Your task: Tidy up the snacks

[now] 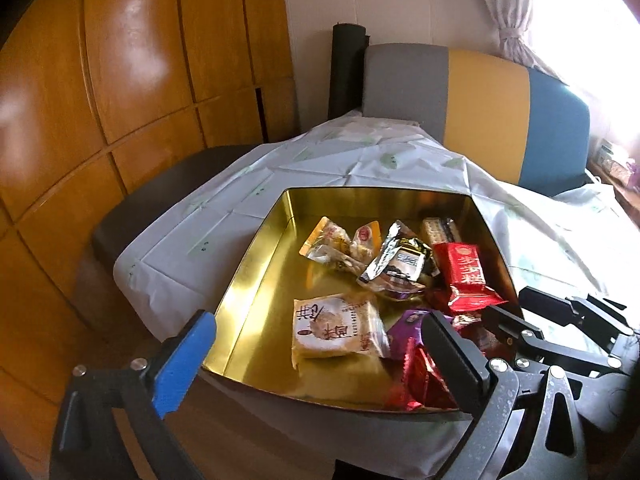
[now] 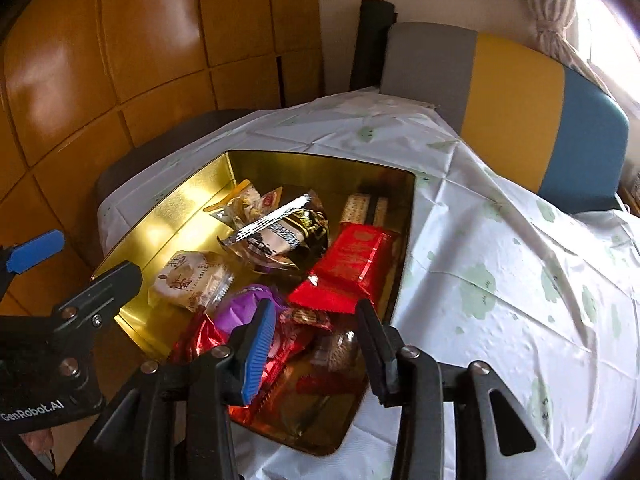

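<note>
- I'm in a room with glossy wooden cabinet doors (image 1: 132, 80) behind, working over a table under a white leaf-print cloth (image 2: 500, 264), a grey, yellow and blue chair back (image 1: 484, 112) beyond it.
- Ahead of both my tongs sits a gold tin (image 1: 256, 292), holding the snacks: a beige pastry packet (image 1: 336, 326), a red packet (image 2: 352, 264), a black-and-silver packet (image 1: 400, 260), orange-edged ones at the far end.
- My left gripper (image 1: 320, 354) gapes fully, nothing in it.
- My right gripper (image 2: 316, 344) stands partly open over red wrappers (image 2: 280, 364), gripping none.
- I see no snacks left on the cloth, so I judge the gathering nearly done; tidying inside may remain.
</note>
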Available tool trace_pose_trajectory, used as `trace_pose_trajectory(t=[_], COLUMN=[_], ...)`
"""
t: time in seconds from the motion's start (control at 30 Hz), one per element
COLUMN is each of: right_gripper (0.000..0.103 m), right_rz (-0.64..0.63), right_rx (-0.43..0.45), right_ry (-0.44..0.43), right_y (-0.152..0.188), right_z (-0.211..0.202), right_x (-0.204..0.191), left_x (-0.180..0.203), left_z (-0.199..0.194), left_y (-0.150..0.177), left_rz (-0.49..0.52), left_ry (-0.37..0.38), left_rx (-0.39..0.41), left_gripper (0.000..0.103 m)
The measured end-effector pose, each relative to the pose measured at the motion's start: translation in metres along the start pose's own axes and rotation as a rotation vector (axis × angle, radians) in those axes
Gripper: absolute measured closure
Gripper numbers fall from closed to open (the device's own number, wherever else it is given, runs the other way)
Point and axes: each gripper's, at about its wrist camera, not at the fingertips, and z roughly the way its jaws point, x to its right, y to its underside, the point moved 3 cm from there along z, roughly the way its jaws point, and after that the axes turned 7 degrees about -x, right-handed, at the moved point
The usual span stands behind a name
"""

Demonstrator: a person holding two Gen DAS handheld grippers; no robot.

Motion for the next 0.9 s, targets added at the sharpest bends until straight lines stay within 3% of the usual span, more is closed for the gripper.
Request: trace_pose_trajectory(t=[0.13, 0.2, 0.27, 0.9], right_gripper=[0.059, 0.045, 0.039, 0.039], right_rz=[0.038, 0.064, 0.091, 0.154], right_rx=[0.024, 0.037, 0.058, 0.075], right_ry=[0.033, 0.042, 0.045, 0.107], right_y=[0.008, 0.013, 0.018, 0.039], right_z=[-0.010, -0.016, -0.024, -0.041], right_x=[0.007, 0.012, 0.017, 0.029], left_x=[0.003, 0.004, 0.005, 0.017], left_z=[-0.009, -0.013, -0.016, -0.030], left_y=[0.003, 0.004, 0.004, 0.010], left_rz=[-0.015, -0.024, -0.037, -0.017], left_ry=[0.018, 0.022, 0.028, 0.023], left_rx=[0.023, 0.035, 0.041, 0.068], left_gripper=[0.000, 0.000, 0.000, 0.000])
